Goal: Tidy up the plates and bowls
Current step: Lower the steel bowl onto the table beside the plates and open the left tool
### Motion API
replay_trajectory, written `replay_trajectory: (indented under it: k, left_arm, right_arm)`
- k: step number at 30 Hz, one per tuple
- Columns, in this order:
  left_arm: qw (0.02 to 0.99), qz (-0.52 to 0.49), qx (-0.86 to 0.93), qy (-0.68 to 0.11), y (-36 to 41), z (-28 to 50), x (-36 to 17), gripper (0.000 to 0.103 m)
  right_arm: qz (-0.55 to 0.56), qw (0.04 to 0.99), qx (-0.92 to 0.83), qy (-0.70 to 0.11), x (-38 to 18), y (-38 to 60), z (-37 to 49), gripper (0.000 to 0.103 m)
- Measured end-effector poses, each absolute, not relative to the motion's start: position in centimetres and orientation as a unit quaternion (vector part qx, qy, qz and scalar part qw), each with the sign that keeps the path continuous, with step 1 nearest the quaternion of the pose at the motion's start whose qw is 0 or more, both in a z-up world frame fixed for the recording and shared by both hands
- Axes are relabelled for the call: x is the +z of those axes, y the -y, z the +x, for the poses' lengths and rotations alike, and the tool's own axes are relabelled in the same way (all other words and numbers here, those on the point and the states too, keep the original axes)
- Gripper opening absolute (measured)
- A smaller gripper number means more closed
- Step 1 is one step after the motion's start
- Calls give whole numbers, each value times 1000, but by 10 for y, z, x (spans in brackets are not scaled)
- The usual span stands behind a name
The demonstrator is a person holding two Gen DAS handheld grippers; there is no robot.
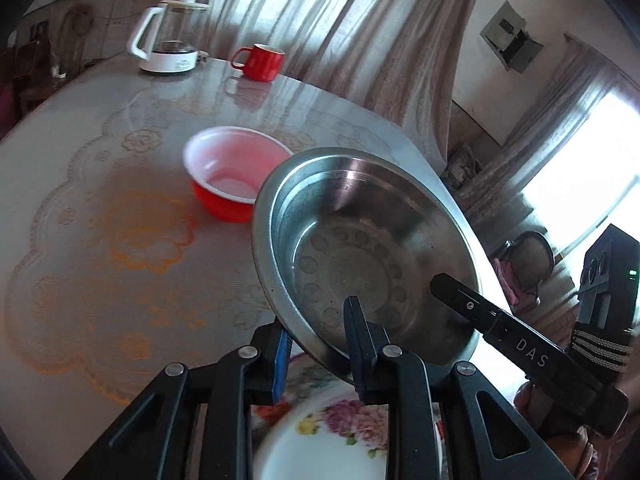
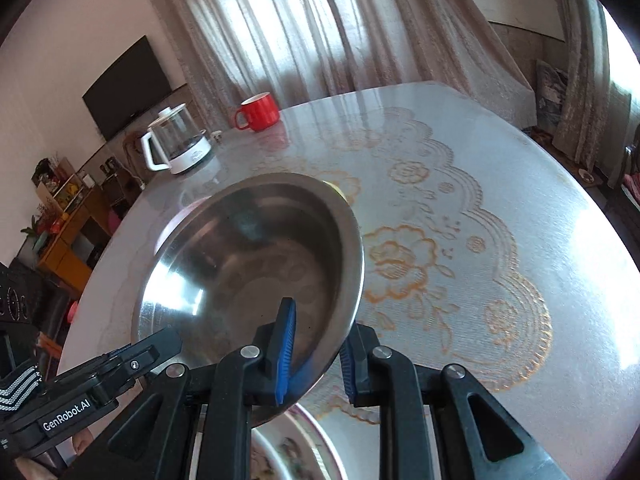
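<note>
A steel bowl [image 1: 360,240] hangs tilted above the table, held by its rim from two sides. My left gripper [image 1: 320,344] is shut on the near rim, one pad inside the bowl and one outside. My right gripper [image 2: 320,354] is shut on the opposite rim of the same steel bowl [image 2: 248,264]. One of the right gripper's fingers [image 1: 472,308] reaches over the rim in the left wrist view. A red bowl [image 1: 236,172] with a white inside stands on the table beyond the steel bowl. A white floral plate [image 1: 328,432] lies under the grippers, also seen as the floral plate [image 2: 280,456].
The round table [image 1: 100,200] has a lace-patterned cover. A glass kettle [image 1: 168,40] with a white base and a red mug [image 1: 262,62] stand at its far edge, near the curtains. The right half of the table [image 2: 500,240] has only the patterned cover on it.
</note>
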State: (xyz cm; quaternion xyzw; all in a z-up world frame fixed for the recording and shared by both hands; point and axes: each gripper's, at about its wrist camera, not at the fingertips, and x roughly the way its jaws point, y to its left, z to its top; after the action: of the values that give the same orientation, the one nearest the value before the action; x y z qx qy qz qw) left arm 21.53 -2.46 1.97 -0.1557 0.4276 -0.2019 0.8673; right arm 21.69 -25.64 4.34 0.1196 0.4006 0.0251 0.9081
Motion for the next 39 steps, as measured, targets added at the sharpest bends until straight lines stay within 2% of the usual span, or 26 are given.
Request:
replay_trajectory:
  k: [8,14,20,24,27,29,39]
  left_arm:
    - [878,-189,-109,-425,-79,180,5,26]
    - [866,-198,-91,-450,-118,156,-17,26]
    - [866,-193,-96,-451,-116,147,-22,28]
    - [873,-172,-84,-448,-109,155,-13,28]
    - [877,-169,-70,-445,-112,154,-9,31]
    - [882,-164,-59,-438,-112,153,-7,32]
    - [916,-122,-36,-381,-101,144,23,32]
  right_arm:
    - [79,888,130,-435,32,152,246,19]
    - [42,860,179,-476,3,90,250,19]
    - [21,846,186,-499,-8,82,246,19]
    - [18,846,190,-498,-9,84,255,25]
    - [27,848,192,-494,-10,93,253,26]
    - [37,847,196,-492,-9,100,253,30]
    - [89,860,186,-467,2,129,250,32]
